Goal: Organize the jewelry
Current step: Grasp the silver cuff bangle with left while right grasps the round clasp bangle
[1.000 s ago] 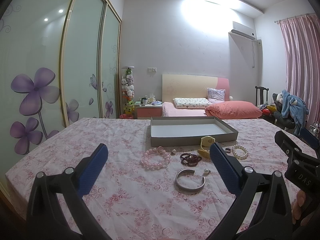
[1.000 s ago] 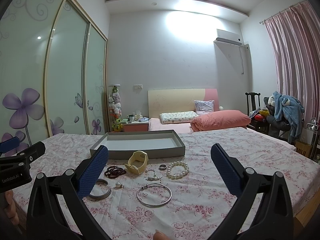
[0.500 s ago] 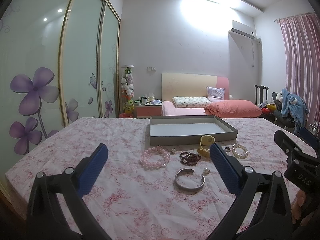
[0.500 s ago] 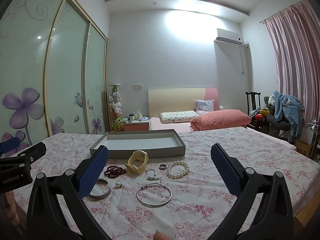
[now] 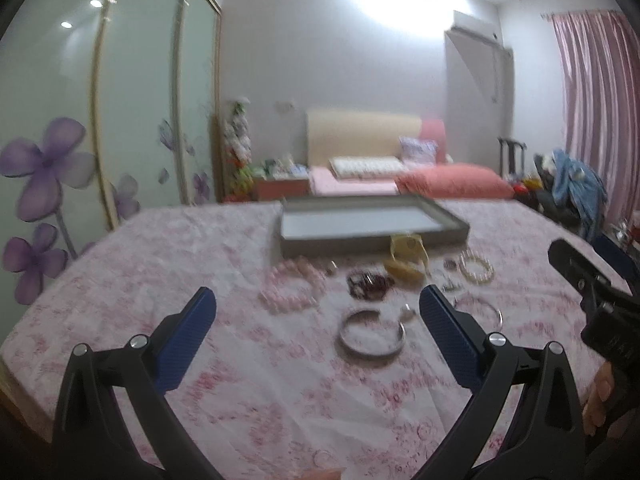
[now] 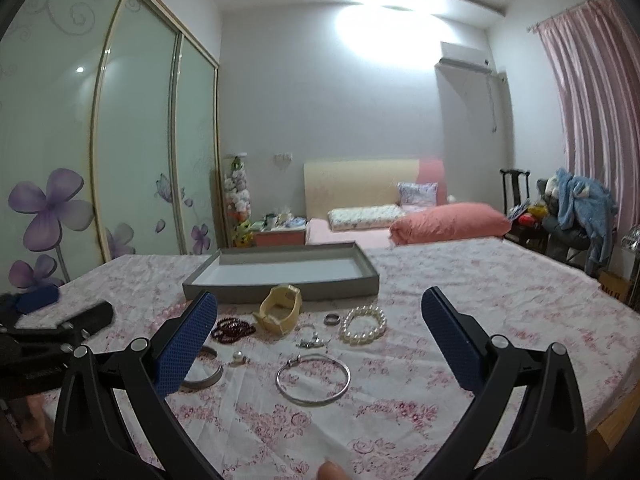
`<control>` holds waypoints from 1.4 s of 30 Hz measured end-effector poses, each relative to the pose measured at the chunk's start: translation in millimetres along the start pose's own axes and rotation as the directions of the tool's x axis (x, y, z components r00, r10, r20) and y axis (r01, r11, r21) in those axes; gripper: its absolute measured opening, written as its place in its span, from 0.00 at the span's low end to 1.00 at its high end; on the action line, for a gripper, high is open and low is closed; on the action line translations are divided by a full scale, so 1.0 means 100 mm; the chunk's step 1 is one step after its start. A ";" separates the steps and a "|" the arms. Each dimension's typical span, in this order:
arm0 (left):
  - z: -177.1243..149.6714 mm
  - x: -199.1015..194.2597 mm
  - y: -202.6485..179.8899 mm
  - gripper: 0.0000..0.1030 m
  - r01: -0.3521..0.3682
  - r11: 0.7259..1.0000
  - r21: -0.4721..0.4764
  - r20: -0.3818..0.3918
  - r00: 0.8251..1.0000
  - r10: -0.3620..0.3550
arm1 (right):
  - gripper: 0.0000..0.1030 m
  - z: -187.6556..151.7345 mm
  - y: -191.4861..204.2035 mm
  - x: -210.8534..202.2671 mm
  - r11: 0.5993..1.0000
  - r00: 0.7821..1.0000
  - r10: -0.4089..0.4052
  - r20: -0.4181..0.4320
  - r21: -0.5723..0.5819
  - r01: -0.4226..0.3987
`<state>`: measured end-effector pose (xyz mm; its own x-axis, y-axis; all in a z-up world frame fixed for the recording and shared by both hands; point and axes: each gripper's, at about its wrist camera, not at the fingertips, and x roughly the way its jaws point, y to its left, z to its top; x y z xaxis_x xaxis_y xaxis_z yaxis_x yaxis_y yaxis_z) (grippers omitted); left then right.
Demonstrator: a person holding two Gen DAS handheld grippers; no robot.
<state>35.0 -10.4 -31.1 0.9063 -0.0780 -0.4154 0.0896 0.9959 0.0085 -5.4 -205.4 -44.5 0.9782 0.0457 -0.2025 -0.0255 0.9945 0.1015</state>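
Both grippers, left (image 5: pixel 314 312) and right (image 6: pixel 319 312), hang wide open and empty, so I'd pinch the bangle (image 6: pixel 313 378) by its rim, then the tray (image 6: pixel 280 284).

Ahead of the gripper stands a bed (image 6: pixel 360 216) with a cream headboard (image 6: pixel 360 180). Left, a wardrobe (image 6: pixel 120 140) with flowered sliding doors; right, pink curtains (image 6: pixel 592 112) and a chair (image 6: pixel 516 200). A ceiling light (image 6: pixel 380 20) glares overhead.

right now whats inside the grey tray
The grey tray shows only a bare pale floor; no jewelry is visible inside. Its near wall hides the strip of floor just behind it.
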 end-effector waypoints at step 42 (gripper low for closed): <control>-0.16 1.16 0.42 0.63 0.003 0.999 0.050 -0.440 0.898 0.019 | 0.98 -0.28 -0.24 0.92 0.993 0.855 0.115 -0.506 0.093 -0.078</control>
<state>137.1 23.0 -92.9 0.6333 -0.0311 -0.7733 0.1133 0.9922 0.0529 79.6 -222.7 -92.5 0.7290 0.2011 -0.6543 -0.0828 0.9747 0.2075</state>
